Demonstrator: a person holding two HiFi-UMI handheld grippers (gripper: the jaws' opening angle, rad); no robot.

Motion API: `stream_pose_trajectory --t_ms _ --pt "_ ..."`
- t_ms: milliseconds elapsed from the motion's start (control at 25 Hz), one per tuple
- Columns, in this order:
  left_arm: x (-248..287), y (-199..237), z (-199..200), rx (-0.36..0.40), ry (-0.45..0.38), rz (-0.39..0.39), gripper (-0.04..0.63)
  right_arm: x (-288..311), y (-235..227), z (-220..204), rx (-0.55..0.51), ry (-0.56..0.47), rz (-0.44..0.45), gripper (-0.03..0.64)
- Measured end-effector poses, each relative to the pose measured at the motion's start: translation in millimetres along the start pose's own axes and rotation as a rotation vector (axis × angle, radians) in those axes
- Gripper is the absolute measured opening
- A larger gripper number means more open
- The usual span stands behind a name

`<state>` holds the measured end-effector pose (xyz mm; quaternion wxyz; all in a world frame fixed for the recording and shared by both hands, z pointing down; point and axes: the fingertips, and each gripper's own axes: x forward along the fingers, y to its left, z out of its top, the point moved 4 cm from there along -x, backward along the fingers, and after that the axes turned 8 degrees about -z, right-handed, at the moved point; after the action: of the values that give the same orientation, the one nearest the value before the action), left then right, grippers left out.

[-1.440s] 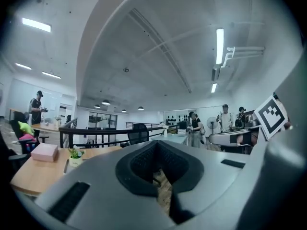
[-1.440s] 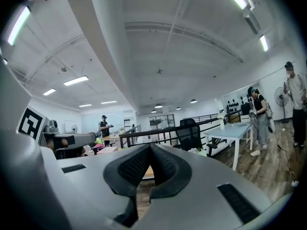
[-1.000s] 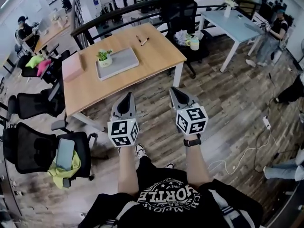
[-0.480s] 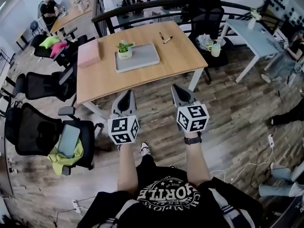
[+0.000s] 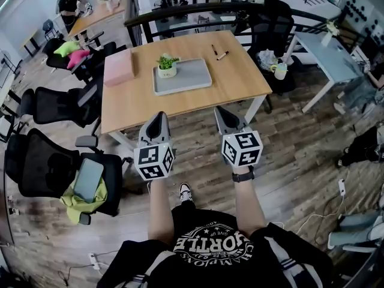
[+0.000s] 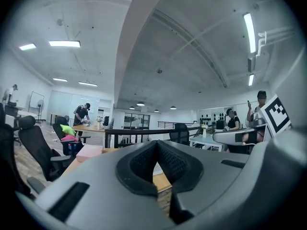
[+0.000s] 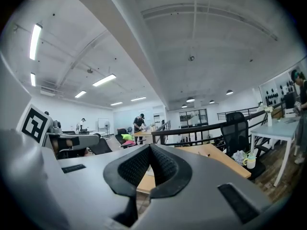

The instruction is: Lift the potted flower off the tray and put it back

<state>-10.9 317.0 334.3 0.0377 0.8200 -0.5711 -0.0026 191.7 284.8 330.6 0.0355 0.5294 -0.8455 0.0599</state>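
Observation:
A small potted flower (image 5: 167, 65) in a white pot stands on the left part of a grey tray (image 5: 187, 78) on a wooden table (image 5: 234, 77), seen in the head view. My left gripper (image 5: 158, 120) and right gripper (image 5: 224, 113) are held side by side short of the table's near edge, both shut with nothing between the jaws. In the left gripper view the shut left gripper (image 6: 155, 145) points level at the table; the right gripper (image 7: 150, 150) in its own view does the same. Pot and tray are hidden behind the jaws in both gripper views.
A pink box (image 5: 119, 66) lies at the table's left, two pens (image 5: 218, 53) at its far side. Black office chairs (image 5: 54, 173) stand to the left, one bearing a tablet and green cloth. A railing (image 5: 198, 9), a white desk (image 5: 327, 53) and people lie beyond.
The table with tray and flower has come nearer and lower in the head view as both grippers moved toward it. Both jaws stayed shut.

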Motion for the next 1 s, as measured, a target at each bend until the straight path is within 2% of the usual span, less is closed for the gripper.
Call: stream_pose_trajectory --t_ms 400,800,1000 --pt "34 44 -8 -0.019 0.028 -0.038 0.018 57 17 0 -0.029 0.031 0.001 0.02" --pt "56 105 -8 -0.026 0.049 -0.085 0.018 125 62 5 -0.045 0.047 0.033 0.02" --pt "62 136 -14 -0.032 0.051 -0.083 0.018 154 80 2 -0.051 0.05 0.042 0.02"
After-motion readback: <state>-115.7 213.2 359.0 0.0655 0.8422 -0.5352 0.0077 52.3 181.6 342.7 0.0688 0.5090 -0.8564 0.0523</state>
